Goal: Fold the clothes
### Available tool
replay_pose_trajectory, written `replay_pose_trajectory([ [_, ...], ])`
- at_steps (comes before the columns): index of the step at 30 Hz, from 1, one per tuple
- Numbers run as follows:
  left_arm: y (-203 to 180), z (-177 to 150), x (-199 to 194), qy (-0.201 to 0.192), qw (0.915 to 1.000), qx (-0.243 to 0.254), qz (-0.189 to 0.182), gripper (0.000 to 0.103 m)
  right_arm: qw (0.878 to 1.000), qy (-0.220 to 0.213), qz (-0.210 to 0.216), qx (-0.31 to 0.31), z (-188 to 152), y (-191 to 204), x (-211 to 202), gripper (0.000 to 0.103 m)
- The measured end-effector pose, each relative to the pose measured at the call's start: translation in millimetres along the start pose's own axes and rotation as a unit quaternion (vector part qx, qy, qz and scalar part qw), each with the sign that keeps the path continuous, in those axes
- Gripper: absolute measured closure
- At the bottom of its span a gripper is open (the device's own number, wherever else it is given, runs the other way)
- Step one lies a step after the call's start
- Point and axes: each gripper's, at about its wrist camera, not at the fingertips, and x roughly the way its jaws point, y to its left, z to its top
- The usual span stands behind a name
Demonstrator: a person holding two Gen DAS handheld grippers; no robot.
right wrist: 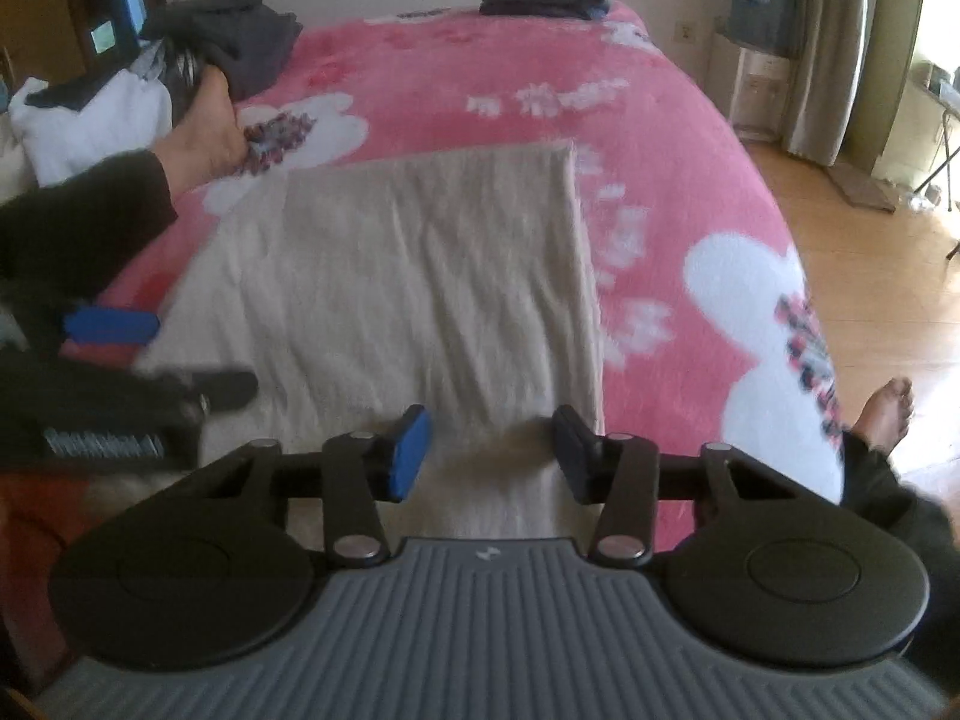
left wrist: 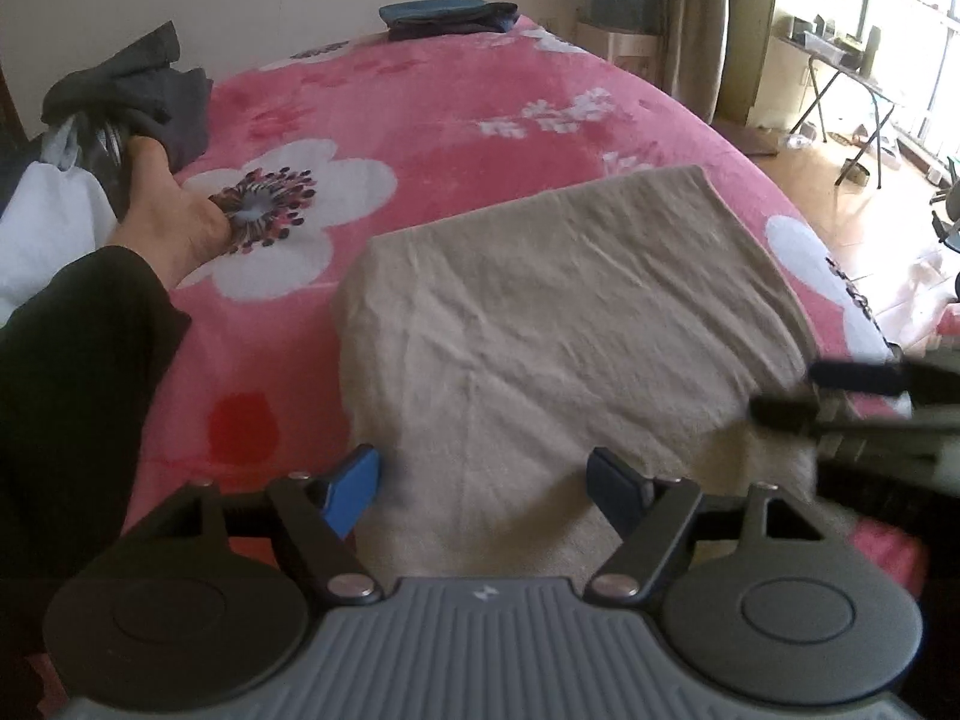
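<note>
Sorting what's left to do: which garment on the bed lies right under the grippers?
The beige garment, spread flat; the grey pile and folded blue stack sit far off.

both claws, left [left wrist: 483, 486] and right [right wrist: 492, 450], gape wide, gripping nothing.

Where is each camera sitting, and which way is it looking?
Left wrist: sits on the left gripper, looking along the bed over the beige cloth; a foot and dark sleeve show.
Right wrist: sits on the right gripper, facing the same way over the cloth from its right; another foot shows by the floor.
Both share the cloth, pink blanket, folded blue stack and each other's gripper.
</note>
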Motion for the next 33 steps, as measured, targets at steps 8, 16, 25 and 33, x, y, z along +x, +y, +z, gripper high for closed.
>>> replay_pose_trajectory([
  [8, 9, 10, 8, 0.046, 0.9984, -0.032, 0.006, 0.026, 1.000, -0.015, -0.005, -0.013, 23, 3, 15, 0.066],
  [16, 14, 9, 12, 0.073, 0.9965, -0.040, 0.001, 0.025, 0.999, -0.039, -0.015, -0.022, 52, 4, 27, 0.068],
  [25, 13, 9, 15, 0.086, 0.9958, -0.031, -0.001, 0.025, 0.999, -0.031, -0.008, 0.025, 46, -22, 69, 0.066],
  [33, 8, 10, 15, 0.093, 0.9954, -0.020, 0.009, 0.021, 0.999, -0.041, -0.005, 0.034, 41, -24, 69, 0.064],
])
